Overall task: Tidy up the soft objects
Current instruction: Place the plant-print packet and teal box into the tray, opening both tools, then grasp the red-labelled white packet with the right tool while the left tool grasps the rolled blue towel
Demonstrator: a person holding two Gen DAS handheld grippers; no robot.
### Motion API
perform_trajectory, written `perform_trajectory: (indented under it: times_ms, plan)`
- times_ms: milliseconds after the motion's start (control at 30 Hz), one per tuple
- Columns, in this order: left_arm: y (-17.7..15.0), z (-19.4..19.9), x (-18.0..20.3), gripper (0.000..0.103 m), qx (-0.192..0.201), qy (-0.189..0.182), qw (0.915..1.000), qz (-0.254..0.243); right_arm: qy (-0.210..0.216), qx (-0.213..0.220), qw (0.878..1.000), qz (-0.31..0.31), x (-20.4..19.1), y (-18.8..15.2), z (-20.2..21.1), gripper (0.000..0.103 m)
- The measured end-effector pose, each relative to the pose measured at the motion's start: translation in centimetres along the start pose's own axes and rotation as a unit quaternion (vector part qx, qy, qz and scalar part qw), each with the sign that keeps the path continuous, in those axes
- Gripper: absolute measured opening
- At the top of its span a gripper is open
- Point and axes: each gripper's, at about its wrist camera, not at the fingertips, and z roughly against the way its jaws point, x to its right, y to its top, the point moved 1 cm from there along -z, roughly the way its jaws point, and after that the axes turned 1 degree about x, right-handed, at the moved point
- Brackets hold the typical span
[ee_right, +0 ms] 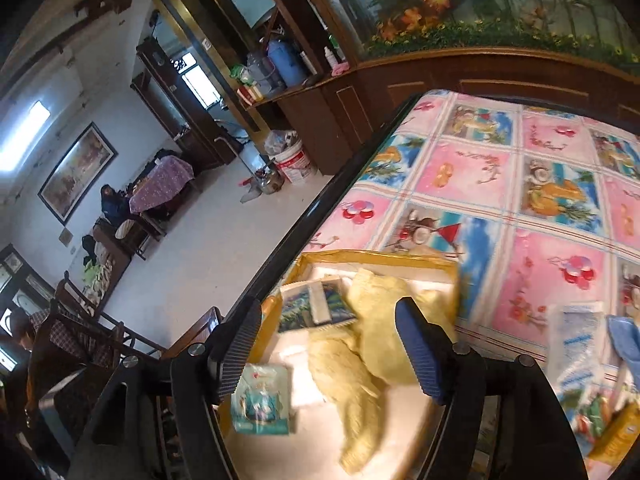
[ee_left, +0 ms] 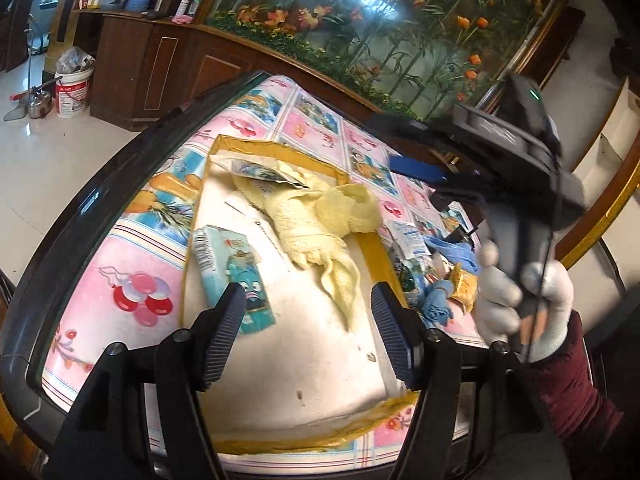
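Observation:
A yellow towel (ee_left: 320, 224) lies crumpled in a shallow white box with yellow taped edges (ee_left: 376, 252). Beside it in the box lie a teal tissue pack (ee_left: 236, 276) and a flat printed packet (ee_left: 260, 172). My left gripper (ee_left: 308, 336) hovers open above the box's near part, nothing between its fingers. The right gripper (ee_right: 332, 352) is open too, above the towel (ee_right: 360, 364) and the tissue pack (ee_right: 262, 404). In the left wrist view the right gripper (ee_left: 416, 168), held by a white-gloved hand (ee_left: 516, 304), is raised over the table's right side.
The table has a pink and blue picture cloth (ee_right: 480, 172) and a dark rim (ee_left: 80, 216). Right of the box lie a blue cloth (ee_left: 456, 252), a blue glove (ee_left: 436, 304), sachets and a yellow snack packet (ee_left: 464, 284). A wooden cabinet (ee_left: 168, 60) and a white bucket (ee_left: 74, 88) stand beyond.

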Motion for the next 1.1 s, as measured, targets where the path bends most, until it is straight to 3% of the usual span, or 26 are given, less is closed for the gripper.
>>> perform_trajectory:
  times_ms: [100,267,433,567,733,833,1067,1100]
  plan:
    - [-0.3,0.1,2.0,0.072,0.001,-0.015,0.9999,-0.005,-0.027,0.035,0.999,-0.029,4.3,-2.0,6.1,0.078]
    - [-1.2,-1.9,7.1,0.072,-0.033,-0.037,0.9974,-0.051,-0.099,0.078,0.989,-0.079,12.0,-6.7,15.1,0.078]
    - [-3.3,-4.8,13.4,0.072,-0.067,-0.052,0.9892,-0.119,-0.175,0.095,0.973,-0.118,18.6,-11.7,20.4,0.079]
    - [-4.7,-8.3,17.7,0.072,-0.101,-0.045,0.9782,-0.176,-0.190,0.091,0.964,-0.160,22.8,-15.0,22.6,0.079]
    - [-5.1,-12.9,21.0,0.072,-0.114,-0.001,0.9637,-0.241,-0.192,0.083,0.963,-0.172,25.4,-16.8,23.8,0.079]
    - [-5.1,-15.9,21.8,0.072,-0.128,0.026,0.9538,-0.271,-0.182,0.076,0.962,-0.189,26.2,-17.2,23.5,0.079]
    - [-5.7,-20.6,22.4,0.072,-0.165,0.036,0.9379,-0.303,-0.154,0.058,0.957,-0.239,27.1,-16.8,20.9,0.079]
    - [-5.9,-21.0,22.5,0.064,-0.176,0.030,0.9352,-0.306,-0.152,0.058,0.956,-0.245,27.1,-16.7,20.5,0.079]
